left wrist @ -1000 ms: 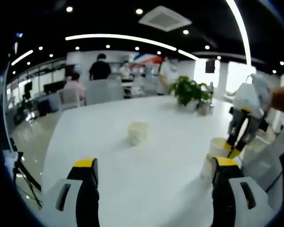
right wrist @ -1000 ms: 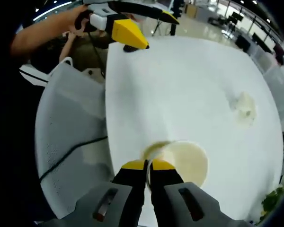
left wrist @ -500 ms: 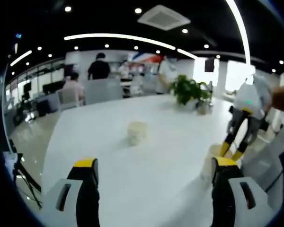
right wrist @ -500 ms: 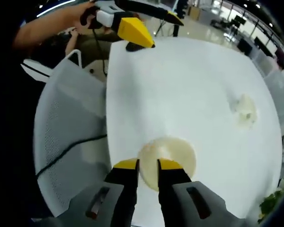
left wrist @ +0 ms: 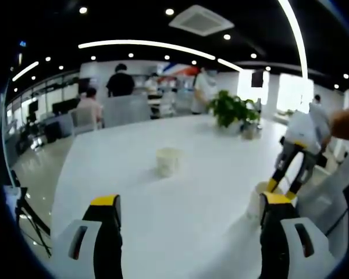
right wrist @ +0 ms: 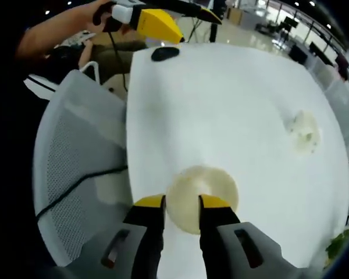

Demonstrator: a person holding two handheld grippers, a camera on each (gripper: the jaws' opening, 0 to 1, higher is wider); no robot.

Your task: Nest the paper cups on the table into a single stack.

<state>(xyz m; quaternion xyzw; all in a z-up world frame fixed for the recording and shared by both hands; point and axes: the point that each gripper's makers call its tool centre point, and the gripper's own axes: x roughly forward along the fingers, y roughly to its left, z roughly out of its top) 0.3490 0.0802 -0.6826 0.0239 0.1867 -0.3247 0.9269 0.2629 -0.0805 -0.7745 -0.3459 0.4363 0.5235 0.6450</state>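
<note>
- Paper cups are not yet nested: near cup (right wrist: 202,192) stands just beyond the right claw (right wrist: 182,201), parted narrowly and empty.
- Far cup (left wrist: 168,161) sits well ahead of the left claw (left wrist: 191,200), spread wide, on the counter (left wrist: 134,192).

No text, label, brand, number or sign can be read anywhere.

One paper cup (right wrist: 201,195) stood near the table's (right wrist: 221,104) edge beside a chair (right wrist: 75,168); a second cup (left wrist: 167,161) stood well apart mid-table, a potted plant (left wrist: 232,111) at the far edge.
</note>
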